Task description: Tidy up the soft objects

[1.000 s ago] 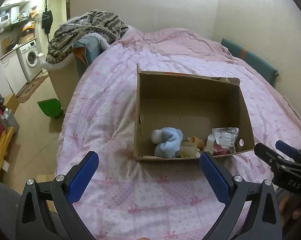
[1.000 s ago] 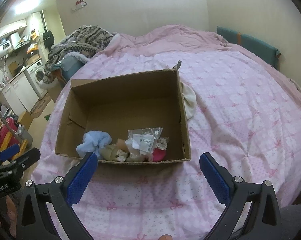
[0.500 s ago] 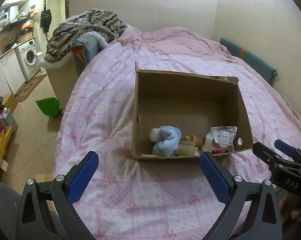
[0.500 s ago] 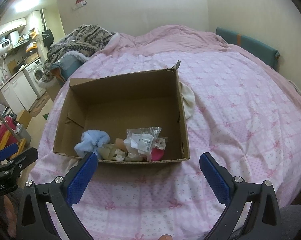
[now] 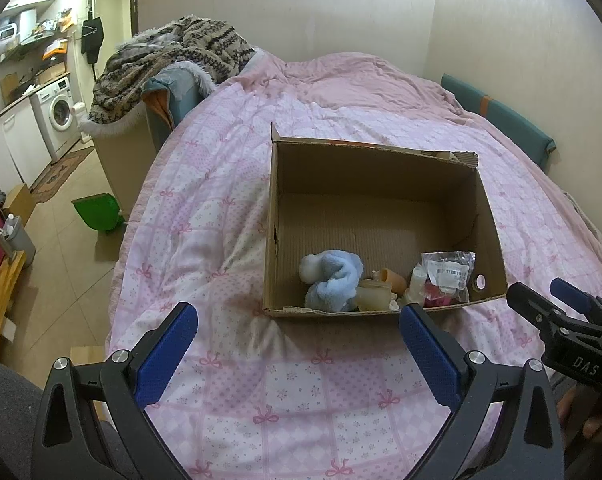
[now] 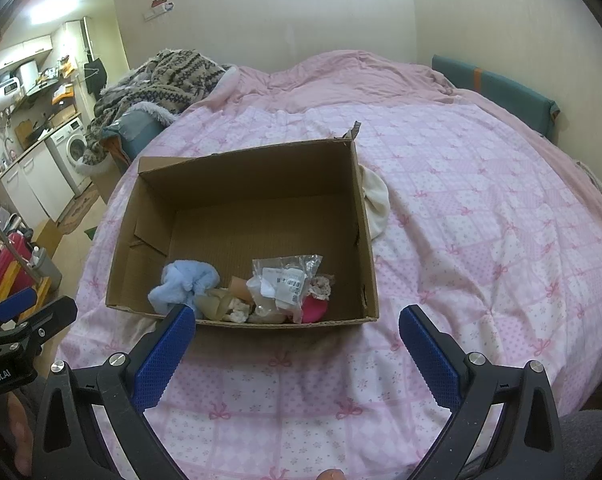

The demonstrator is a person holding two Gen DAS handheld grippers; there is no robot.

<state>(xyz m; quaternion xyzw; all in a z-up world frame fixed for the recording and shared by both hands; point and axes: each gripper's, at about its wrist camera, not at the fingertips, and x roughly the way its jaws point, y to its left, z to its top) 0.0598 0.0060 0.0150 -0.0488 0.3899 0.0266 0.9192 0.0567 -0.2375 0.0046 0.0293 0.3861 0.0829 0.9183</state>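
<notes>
Both grippers, left (image 5: 297,344) and right (image 6: 297,344), are held wide apart, empty, short of the cardboard box (image 6: 365,248). Its white cloth (image 6: 375,200) outside should be pinched at a raised fold.

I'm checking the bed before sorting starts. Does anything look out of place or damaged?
A cream cloth lies on the bedspread outside the cardboard box, pressed against its right wall, while the other small items sit inside along the near wall. The box's far right corner is torn and ragged.
</notes>
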